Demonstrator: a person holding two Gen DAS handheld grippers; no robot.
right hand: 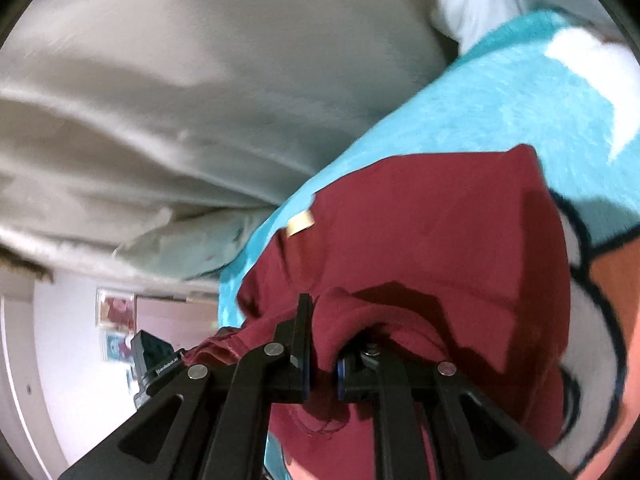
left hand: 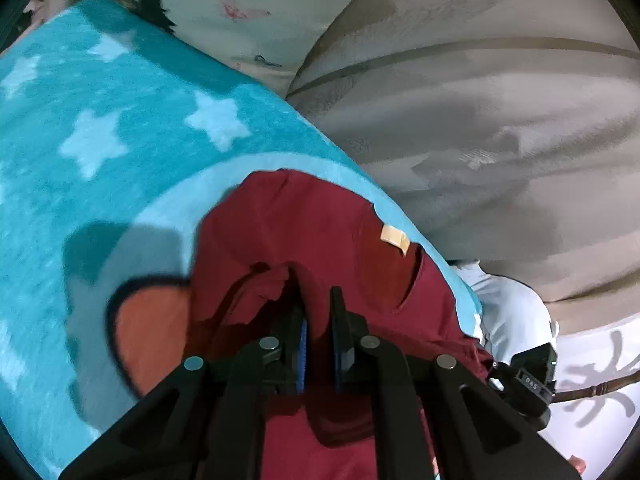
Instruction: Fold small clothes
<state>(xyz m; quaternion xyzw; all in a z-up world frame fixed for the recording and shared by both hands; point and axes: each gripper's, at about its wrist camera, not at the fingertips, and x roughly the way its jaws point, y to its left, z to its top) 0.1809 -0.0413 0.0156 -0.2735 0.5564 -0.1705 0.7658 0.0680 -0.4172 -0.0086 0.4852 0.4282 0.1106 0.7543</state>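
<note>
A dark red small garment (left hand: pixel 320 224) with a tan tag (left hand: pixel 394 237) lies on a turquoise star blanket (left hand: pixel 120 128). My left gripper (left hand: pixel 318 312) is shut on a bunched fold of the garment near its close edge. In the right wrist view the same red garment (right hand: pixel 440 220) with its tag (right hand: pixel 300 224) lies on the blanket (right hand: pixel 500 92). My right gripper (right hand: pixel 322 332) is shut on another fold of the garment; cloth drapes over its right finger. The other gripper's camera body shows at the edge of each view (left hand: pixel 532 376) (right hand: pixel 154 356).
Beige bedding (left hand: pixel 480 120) lies beyond the blanket's edge. A pale cloth (left hand: pixel 516 312) hangs near the blanket's edge. A white pillow (right hand: pixel 480 0) is at the blanket's far end. An orange cartoon patch (left hand: pixel 152 328) is printed on the blanket beside the garment.
</note>
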